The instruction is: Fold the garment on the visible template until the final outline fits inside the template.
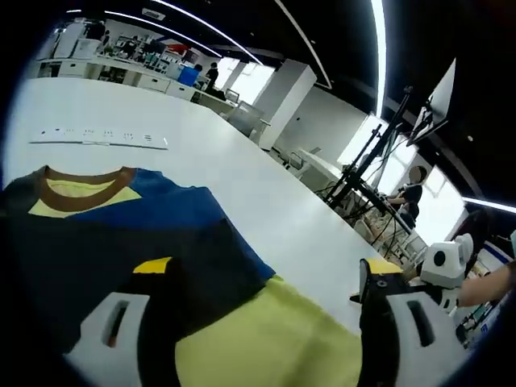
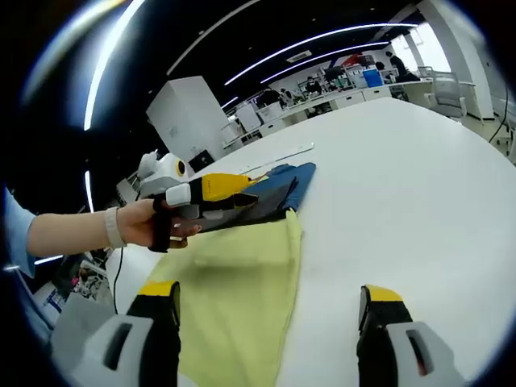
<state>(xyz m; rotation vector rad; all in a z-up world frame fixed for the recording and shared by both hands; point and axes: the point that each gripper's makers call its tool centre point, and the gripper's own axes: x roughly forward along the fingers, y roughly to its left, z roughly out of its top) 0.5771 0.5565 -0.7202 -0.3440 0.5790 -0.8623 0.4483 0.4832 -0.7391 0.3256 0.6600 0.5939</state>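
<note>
1. White surface (image 2: 419, 177), open office behind, carried the garment (image 1: 121, 242) flat.
2. Left gripper (image 2: 242, 197) apparently clenched the garment's blue edge, lifting to fold.
3. Right gripper (image 2: 270, 322) stood released over yellow fabric.

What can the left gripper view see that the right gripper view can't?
Left gripper view alone: the shirt's brown collar with a yellow patch under it, and a white strip lying on the table beyond. Right gripper view alone: a hand holding the left gripper at the shirt's dark edge. Both share the blue and yellow shirt and the white table.
</note>
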